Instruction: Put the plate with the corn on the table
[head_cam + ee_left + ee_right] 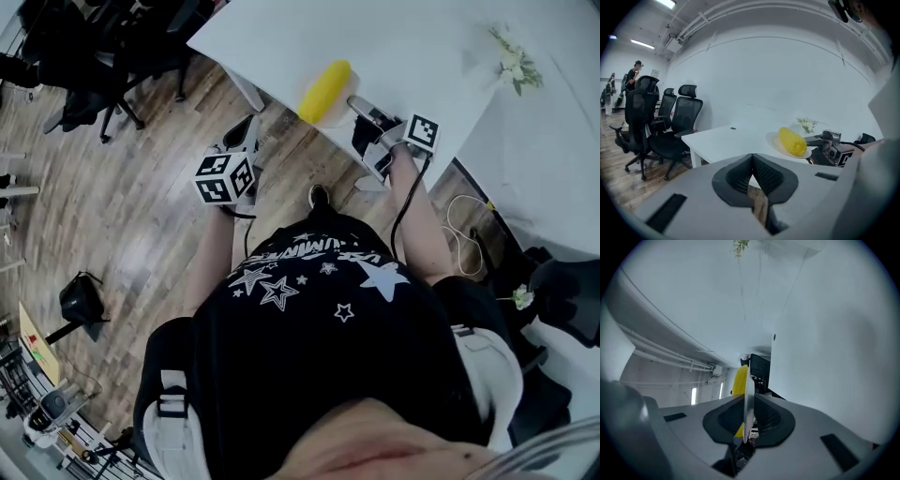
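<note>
Here, the right gripper (748, 423) pinches the plate (749, 394) by its rim; a tilt could roll the corn (324, 91) off. The left gripper (752, 176) is closed, empty.

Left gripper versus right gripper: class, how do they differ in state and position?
The right gripper is shut on the plate, carrying the corn; the left gripper is shut on nothing. The right gripper reaches over the table; the left gripper hangs above the wooden floor. Both bear marker cubes.

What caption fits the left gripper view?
Right gripper holds the plate with corn at the white table.
</note>
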